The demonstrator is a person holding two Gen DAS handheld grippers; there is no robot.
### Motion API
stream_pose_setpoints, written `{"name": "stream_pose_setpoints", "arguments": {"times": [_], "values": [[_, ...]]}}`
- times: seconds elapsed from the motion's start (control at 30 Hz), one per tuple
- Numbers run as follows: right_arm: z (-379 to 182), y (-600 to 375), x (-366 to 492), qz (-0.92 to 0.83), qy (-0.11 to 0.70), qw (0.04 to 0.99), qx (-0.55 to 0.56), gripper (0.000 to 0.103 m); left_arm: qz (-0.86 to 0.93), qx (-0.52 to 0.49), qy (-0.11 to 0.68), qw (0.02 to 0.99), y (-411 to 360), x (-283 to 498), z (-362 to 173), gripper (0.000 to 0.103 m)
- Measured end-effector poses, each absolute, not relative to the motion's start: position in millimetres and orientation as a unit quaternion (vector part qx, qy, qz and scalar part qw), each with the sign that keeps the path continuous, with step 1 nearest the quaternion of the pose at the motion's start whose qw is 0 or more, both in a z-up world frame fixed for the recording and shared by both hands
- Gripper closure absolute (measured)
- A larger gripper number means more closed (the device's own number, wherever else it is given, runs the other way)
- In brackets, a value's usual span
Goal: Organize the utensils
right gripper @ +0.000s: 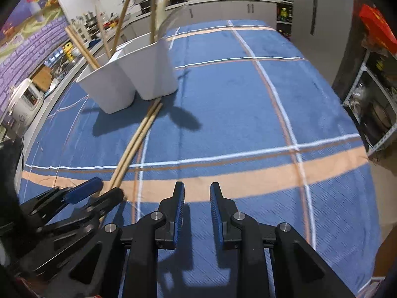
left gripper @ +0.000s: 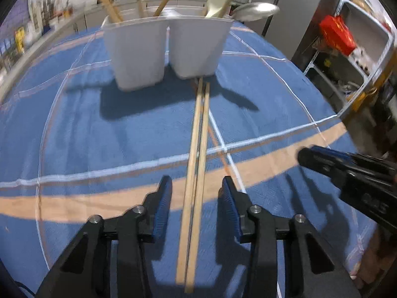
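Your left gripper sat at lower centre, jaws apart, pads touching nothing | your right gripper sat at lower centre, jaws narrowly parted, nothing between them.

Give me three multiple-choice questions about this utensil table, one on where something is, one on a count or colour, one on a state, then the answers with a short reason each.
1. Where does the loose pair of chopsticks lie?
A. inside the white holder
B. flat on the tablecloth, far ends near the white holder's base
C. on the shelf

2. How many compartments does the white holder show?
A. two
B. three
C. four

3. What is the state of the left gripper?
A. shut on a spoon
B. clamped on the tablecloth
C. open, astride the chopsticks, pads not pressing them

Answers:
1 B, the sticks run along the blue tablecloth up to the holder's base.
2 A, one central groove splits the holder into two tubs.
3 C, gaps show between each blue pad and the sticks.
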State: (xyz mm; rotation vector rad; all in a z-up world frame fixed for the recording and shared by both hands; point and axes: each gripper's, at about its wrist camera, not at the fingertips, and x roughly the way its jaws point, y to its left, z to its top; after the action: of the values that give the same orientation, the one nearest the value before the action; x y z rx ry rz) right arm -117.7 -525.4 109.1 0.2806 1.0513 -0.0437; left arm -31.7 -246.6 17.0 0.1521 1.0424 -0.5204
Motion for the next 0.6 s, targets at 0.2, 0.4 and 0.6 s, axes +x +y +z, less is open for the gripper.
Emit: {"name": "stream_pose_setpoints", "arguments": {"times": [0.2, 0.4, 0.6], "values": [[112, -543, -138, -0.035, 0.491, 0.857, 0.155, 0.080, -0.264, -0.013, 0.543, 0.797, -239, -42, 15, 0.092], [111, -530, -151, 0.014, 0.486, 0.858, 0.168, 0.072, -0.255, -0.087, 0.572, 0.774, -194, -84, 17, 0.091], [101, -482, -145, 0.087, 0.498, 0.848, 0.157, 0.072, -0.170, -0.078, 0.541, 0.820, -141, -94, 37, 0.084]]}}
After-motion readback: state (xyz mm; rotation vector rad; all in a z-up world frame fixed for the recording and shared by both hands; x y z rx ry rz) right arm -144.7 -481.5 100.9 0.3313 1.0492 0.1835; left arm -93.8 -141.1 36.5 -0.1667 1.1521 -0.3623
